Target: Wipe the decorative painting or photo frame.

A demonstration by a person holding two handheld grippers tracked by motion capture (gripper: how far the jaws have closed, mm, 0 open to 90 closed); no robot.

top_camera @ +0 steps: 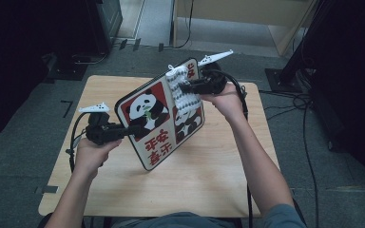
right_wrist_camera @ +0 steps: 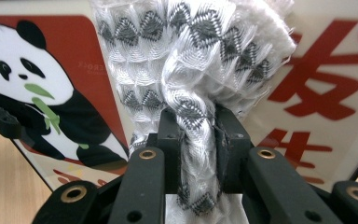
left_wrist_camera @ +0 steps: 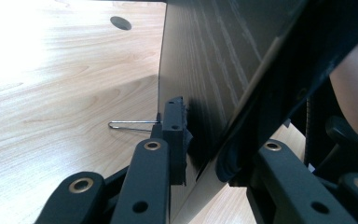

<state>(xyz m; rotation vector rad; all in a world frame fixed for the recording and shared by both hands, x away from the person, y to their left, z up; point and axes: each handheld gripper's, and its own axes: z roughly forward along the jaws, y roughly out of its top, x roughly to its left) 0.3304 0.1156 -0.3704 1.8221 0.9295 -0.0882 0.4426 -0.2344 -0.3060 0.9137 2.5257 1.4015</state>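
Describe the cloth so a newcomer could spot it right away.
Start at the wooden table, then find the panda board propped up on edge above it, held at its left edge by the left gripper. The cloth lies against the board's picture face near the top, pinched in the right gripper. It is the only soft thing there: white weave with grey diamond patterning.

This looks like a lab or recording room rather than a home: a small wooden tabletop (top_camera: pixel 123 185) stands alone on grey carpet (top_camera: pixel 24 156), with black cables (top_camera: pixel 309 156) trailing over the floor and dark equipment stands (top_camera: pixel 309 42) around it.
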